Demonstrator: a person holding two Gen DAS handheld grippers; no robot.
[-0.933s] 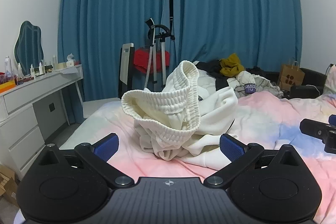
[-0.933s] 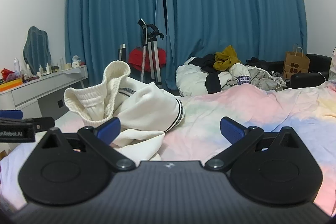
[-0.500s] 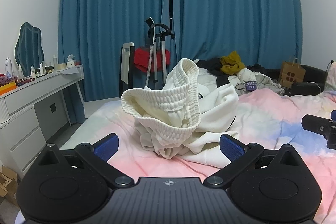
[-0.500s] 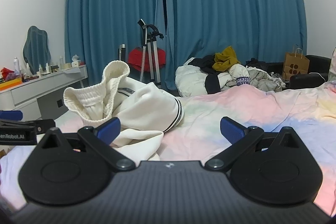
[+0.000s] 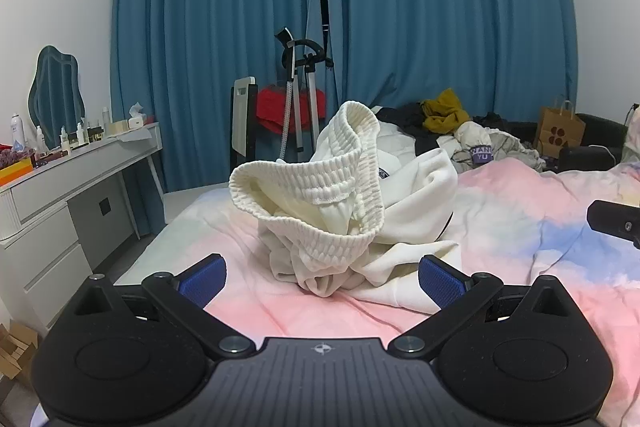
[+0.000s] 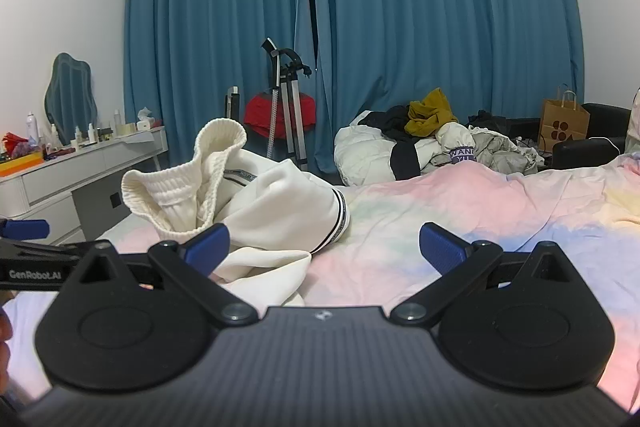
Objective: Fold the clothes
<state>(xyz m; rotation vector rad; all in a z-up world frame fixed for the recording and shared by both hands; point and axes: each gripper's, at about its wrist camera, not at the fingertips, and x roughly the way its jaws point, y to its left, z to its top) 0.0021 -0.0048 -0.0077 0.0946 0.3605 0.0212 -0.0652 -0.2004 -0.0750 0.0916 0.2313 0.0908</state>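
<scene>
Cream fleece, thick and soft, is lying crumpled in a heap on the pastel pink-and-blue bedsheet (image 5: 520, 211) in front of you: these are cream sweatpants (image 5: 360, 211), bunched up rather than spread flat. Their ribbed elastic waistband (image 5: 312, 187) is standing up in an open loop at the top of the pile, facing your left gripper (image 5: 320, 277), whose jaws are standing wide apart with nothing between them. Your right gripper (image 6: 323, 251) is also gaping wide and empty; the heap is sitting to its left, with a black-striped cuff (image 6: 339, 219) showing at the edge nearest that gripper.

Judging by the folds, the fabric is looking light, limp and not slippery, so it is likely going to sag and drag when lifted by one point. The waistband is looking like the firmest place to pinch, one gripper at each side of the loop, so the legs are hanging free for straightening.

Behind the bed, another clothes pile (image 6: 432, 143) is waiting against blue curtains (image 6: 400, 7).
</scene>
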